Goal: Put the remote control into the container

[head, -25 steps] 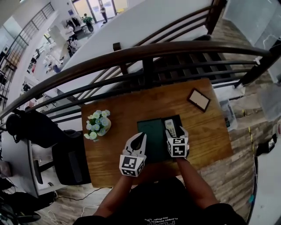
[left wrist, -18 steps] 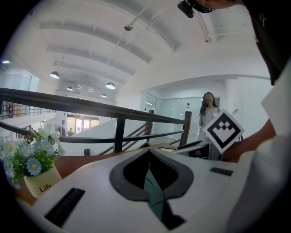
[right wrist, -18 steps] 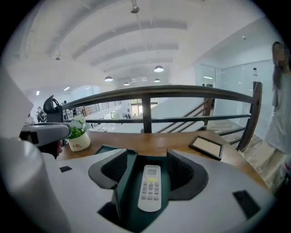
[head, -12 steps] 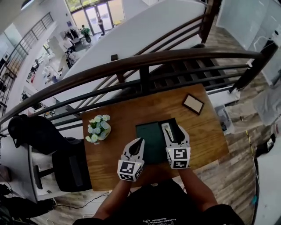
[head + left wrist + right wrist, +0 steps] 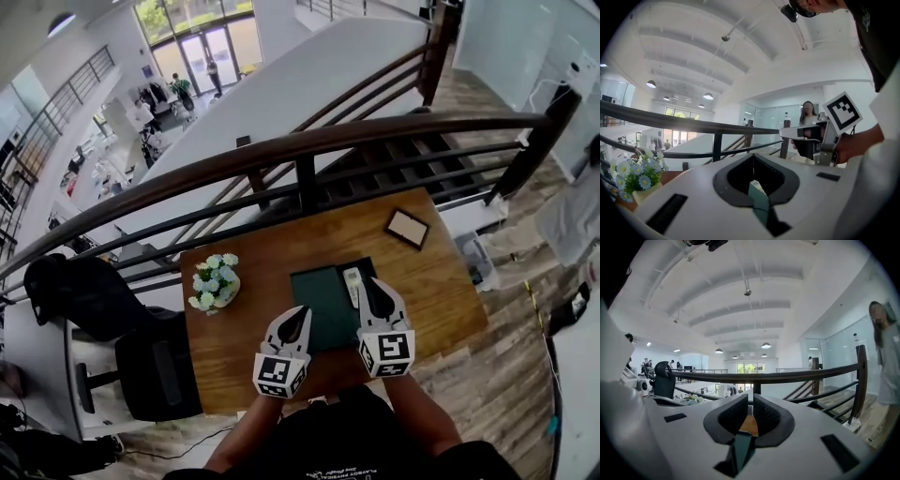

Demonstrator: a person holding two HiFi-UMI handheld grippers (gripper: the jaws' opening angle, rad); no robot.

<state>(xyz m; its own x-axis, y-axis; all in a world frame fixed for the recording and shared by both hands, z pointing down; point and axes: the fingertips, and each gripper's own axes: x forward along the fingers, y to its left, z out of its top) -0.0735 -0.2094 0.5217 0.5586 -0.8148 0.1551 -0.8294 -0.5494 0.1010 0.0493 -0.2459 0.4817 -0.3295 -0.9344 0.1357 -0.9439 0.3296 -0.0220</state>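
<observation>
Black office chair (image 5: 89, 295), off the table's left edge. Brown wooden rectangular table (image 5: 234, 361), set against a dark curved metal railing (image 5: 281, 150). On its left part stands a cream pot of white and pale blue flowers (image 5: 214, 281), upright.

Left gripper (image 5: 300, 312), white with a marker cube at its rear, is held over the table's near edge, its tips just at the left border of the dark green, flat rectangular container (image 5: 319, 305). In the left gripper view its jaws meet along a thin seam, closed with nothing held.

The container lies at the table's centre. The slim white remote control (image 5: 352, 284) lies inside it, along its right side, lengthwise away from the person.

Right gripper (image 5: 372, 284), also white, reaches over the container's right edge, its tips just beside the remote control; whether they touch it cannot be judged from the head view. In the right gripper view its jaws are closing: only a narrow slit remains, bare wood shows through it, and nothing stands between the pads.

Small dark-framed rectangular picture frame (image 5: 407, 228) lies flat near the table's far right corner, well apart from the container.

A person (image 5: 887, 352) stands beyond the railing at the right gripper view's right edge.
</observation>
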